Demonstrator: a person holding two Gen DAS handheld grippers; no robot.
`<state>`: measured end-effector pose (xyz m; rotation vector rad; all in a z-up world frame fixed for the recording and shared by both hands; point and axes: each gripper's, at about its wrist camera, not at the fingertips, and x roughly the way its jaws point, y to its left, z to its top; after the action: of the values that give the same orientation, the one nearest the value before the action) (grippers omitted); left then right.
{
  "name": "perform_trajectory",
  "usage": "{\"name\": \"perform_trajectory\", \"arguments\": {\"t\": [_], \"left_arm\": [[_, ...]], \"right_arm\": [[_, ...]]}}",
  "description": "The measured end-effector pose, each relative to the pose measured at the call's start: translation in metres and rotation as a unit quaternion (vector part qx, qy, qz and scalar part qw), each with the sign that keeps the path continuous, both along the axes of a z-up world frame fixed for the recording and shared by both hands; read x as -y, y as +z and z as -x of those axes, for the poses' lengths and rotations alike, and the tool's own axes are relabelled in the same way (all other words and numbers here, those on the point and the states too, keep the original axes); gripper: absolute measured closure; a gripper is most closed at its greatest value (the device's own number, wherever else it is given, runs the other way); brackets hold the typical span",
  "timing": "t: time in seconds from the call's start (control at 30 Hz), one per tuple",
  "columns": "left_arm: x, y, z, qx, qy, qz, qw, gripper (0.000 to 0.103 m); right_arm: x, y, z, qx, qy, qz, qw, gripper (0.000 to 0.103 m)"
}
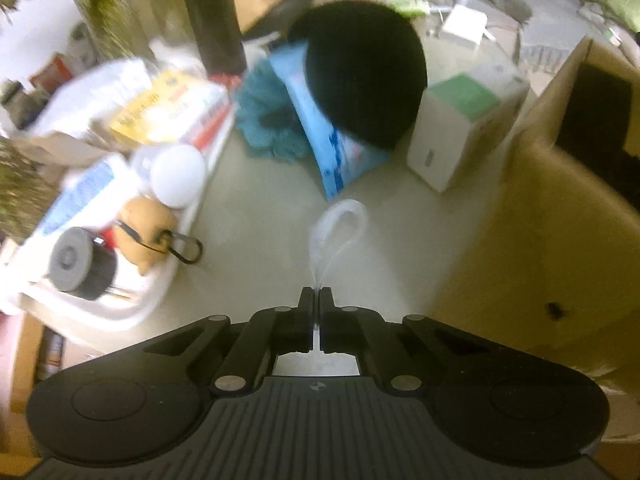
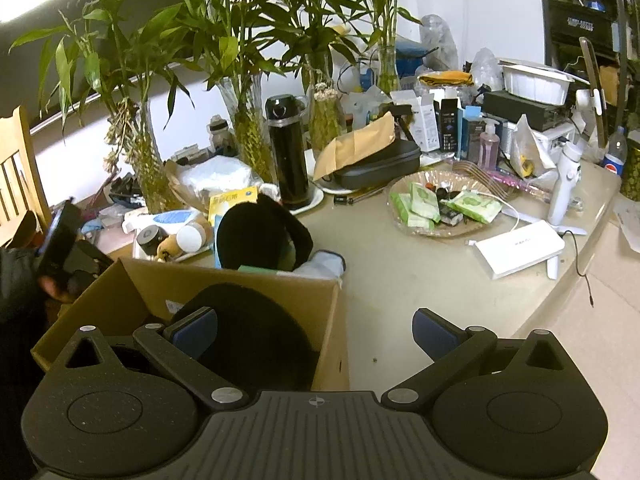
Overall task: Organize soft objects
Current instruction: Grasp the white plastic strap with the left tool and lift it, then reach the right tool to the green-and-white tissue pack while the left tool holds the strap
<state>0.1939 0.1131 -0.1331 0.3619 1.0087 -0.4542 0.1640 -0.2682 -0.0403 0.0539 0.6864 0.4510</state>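
Note:
My left gripper (image 1: pixel 316 294) is shut on a clear plastic loop (image 1: pixel 340 232), which sticks out ahead of the fingertips above the table. Beyond it a black fuzzy hat (image 1: pixel 364 76) rests against a blue soft pack (image 1: pixel 332 148) and a teal fluffy cloth (image 1: pixel 268 120). A cardboard box (image 1: pixel 560 184) stands to the right. In the right wrist view my right gripper (image 2: pixel 316 330) is open and empty, hovering over the box (image 2: pixel 240 288), which holds a black soft object (image 2: pixel 248 332). The black hat (image 2: pixel 256 236) sits behind the box.
A white tray (image 1: pixel 156 300) on the left holds a white ball (image 1: pixel 178 176), a tan plush (image 1: pixel 144 224) and a black cylinder (image 1: pixel 80 264). A white-green box (image 1: pixel 464 128), a black thermos (image 2: pixel 288 156), bamboo plants (image 2: pixel 240 60), a plate of green packets (image 2: pixel 440 204) and a white device (image 2: pixel 520 248) crowd the table.

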Motion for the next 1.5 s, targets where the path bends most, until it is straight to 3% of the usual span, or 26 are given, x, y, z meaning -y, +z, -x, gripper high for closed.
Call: {"name": "perform_trajectory", "arguments": {"t": [0.27, 0.6, 0.83, 1.07, 1.5], "left_arm": [[0.007, 0.034, 0.037, 0.061, 0.033, -0.021, 0.9973, 0.100], [0.023, 0.055, 0.065, 0.139, 0.038, -0.044, 0.9886, 0.100], [0.033, 0.086, 0.079, 0.171, 0.056, -0.005, 0.9836, 0.100], [0.042, 0.096, 0.094, 0.179, 0.066, 0.032, 0.9810, 0.100], [0.049, 0.115, 0.115, 0.205, 0.082, 0.099, 0.9703, 0.100]], "right_arm": [[0.000, -0.001, -0.013, 0.003, -0.005, -0.023, 1.000, 0.000], [-0.004, 0.014, -0.019, 0.022, 0.012, -0.034, 0.999, 0.000], [0.000, 0.033, -0.026, 0.041, 0.005, -0.051, 0.998, 0.000], [-0.006, 0.049, -0.034, 0.047, 0.014, -0.047, 0.998, 0.000], [-0.008, 0.066, -0.073, 0.022, 0.014, -0.053, 0.998, 0.000]]}}
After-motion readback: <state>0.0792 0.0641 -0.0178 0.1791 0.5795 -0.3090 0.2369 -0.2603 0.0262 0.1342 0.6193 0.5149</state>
